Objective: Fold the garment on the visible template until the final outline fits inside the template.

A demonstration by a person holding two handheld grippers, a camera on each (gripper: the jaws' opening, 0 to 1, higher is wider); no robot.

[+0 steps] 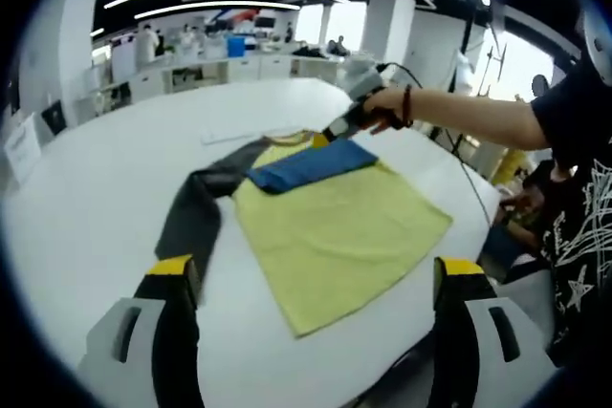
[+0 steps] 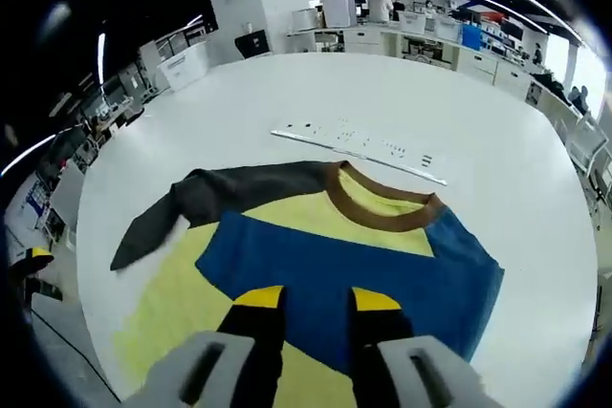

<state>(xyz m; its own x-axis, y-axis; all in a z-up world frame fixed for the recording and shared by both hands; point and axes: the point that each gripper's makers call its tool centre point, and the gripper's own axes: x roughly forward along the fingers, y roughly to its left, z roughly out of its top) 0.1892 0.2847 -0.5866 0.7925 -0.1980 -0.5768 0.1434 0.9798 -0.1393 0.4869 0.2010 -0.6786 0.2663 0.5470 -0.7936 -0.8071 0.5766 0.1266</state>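
The garment lies flat on the white table (image 1: 115, 160). It has a yellow body (image 1: 335, 226), a brown collar (image 2: 382, 207) and a grey sleeve (image 1: 196, 203) stretched out to one side. Its blue sleeve (image 1: 311, 166) is folded across the chest. My left gripper (image 1: 317, 269) stands wide open at the garment's near edge, holding nothing. A hand holds my right gripper (image 1: 337, 131) at the collar end of the blue sleeve. In the right gripper view my right gripper (image 2: 316, 300) hangs over the blue cloth (image 2: 382, 265), its jaws a small gap apart and the cloth flat beneath.
A white strip with printed marks (image 2: 359, 147) lies on the table just beyond the collar. The person's arm (image 1: 459, 112) reaches in from the right, and their body stands at the table's right edge. Desks and people fill the room behind.
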